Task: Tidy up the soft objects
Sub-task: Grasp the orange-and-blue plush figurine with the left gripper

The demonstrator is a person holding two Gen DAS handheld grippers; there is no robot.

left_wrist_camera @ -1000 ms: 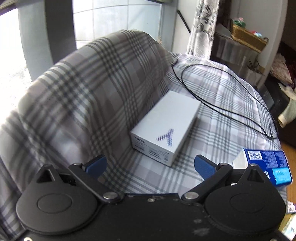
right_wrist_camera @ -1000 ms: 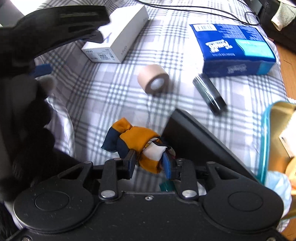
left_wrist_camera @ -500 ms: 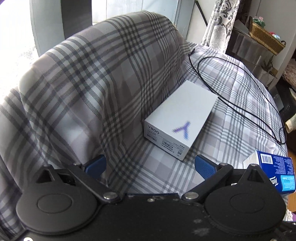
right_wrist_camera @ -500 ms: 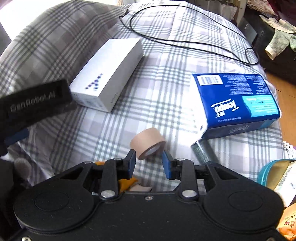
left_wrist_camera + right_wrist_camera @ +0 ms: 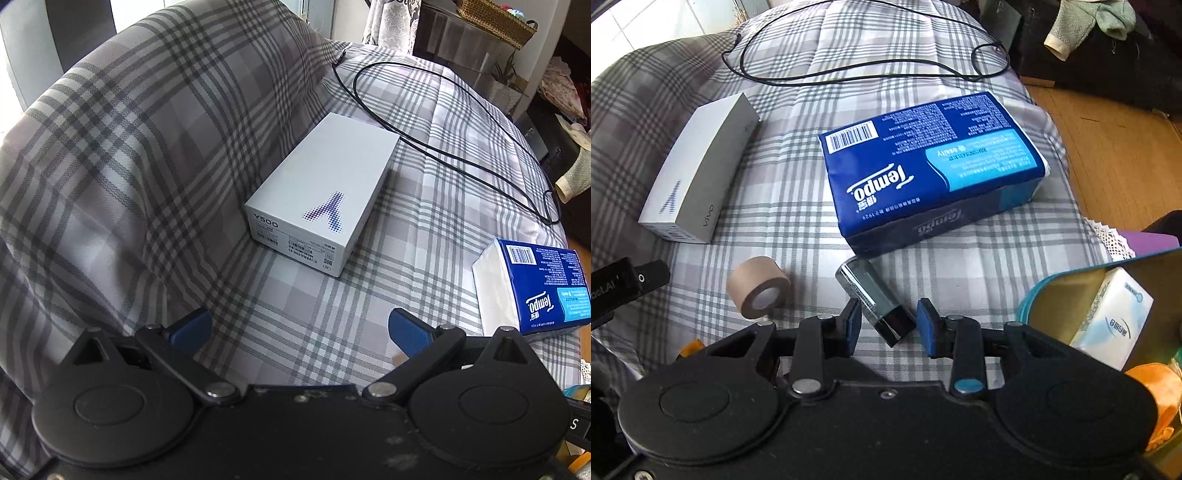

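Right claw (image 5: 888, 323) stands narrow, empty, straddling the dark cylinder (image 5: 875, 301); the tissue pack (image 5: 931, 166) lies at twelve o'clock. Closing now risks grabbing that hard cylinder. Left claw (image 5: 299, 326) is wide, empty.

Lighting: daylight from the window (image 5: 22, 44) at the upper left, blown out to white. The plaid bedcover (image 5: 155, 155) is evenly bright, with soft shadows. Glare: pale sheen on the blue tissue pack (image 5: 931, 166). Distortion: strong fisheye bending towards all frame edges. Focus: sharp in the middle, slightly soft at the corners; no motion blur.
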